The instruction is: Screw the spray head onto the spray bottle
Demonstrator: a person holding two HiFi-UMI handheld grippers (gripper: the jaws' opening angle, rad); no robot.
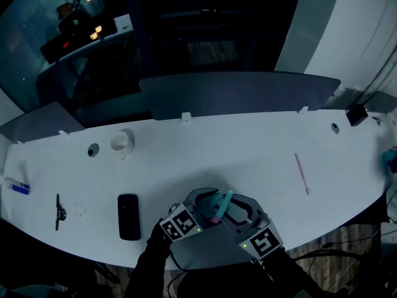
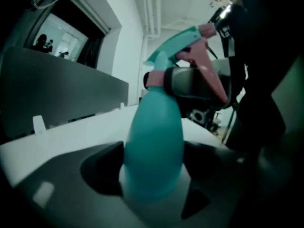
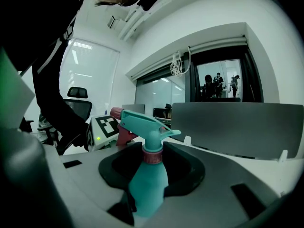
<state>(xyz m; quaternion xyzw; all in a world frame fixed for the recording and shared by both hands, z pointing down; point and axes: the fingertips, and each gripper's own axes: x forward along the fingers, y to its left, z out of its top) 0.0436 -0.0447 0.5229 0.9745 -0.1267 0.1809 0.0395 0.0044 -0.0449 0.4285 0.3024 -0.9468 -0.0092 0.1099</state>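
Note:
A teal spray bottle (image 1: 217, 207) with its teal and pink spray head (image 3: 142, 122) seated on a pink collar (image 3: 153, 156) is held upright over the white table's (image 1: 248, 148) near edge. My left gripper (image 1: 206, 205) comes in from the left. Its jaws close on the bottle's wide lower body (image 2: 154, 146), and its pads touch both sides. My right gripper (image 1: 234, 211) comes in from the right, shut on the bottle's upper body (image 3: 148, 182) just under the collar. The pink trigger (image 2: 211, 77) points toward the person.
A black phone (image 1: 129, 216) lies left of the grippers, with a black tool (image 1: 59, 211) and a blue item (image 1: 18, 187) further left. A white cup (image 1: 121, 141) and a cable hole (image 1: 93, 150) sit at the back left. A pink stick (image 1: 301, 174) lies to the right. A grey partition (image 1: 242, 95) borders the far edge.

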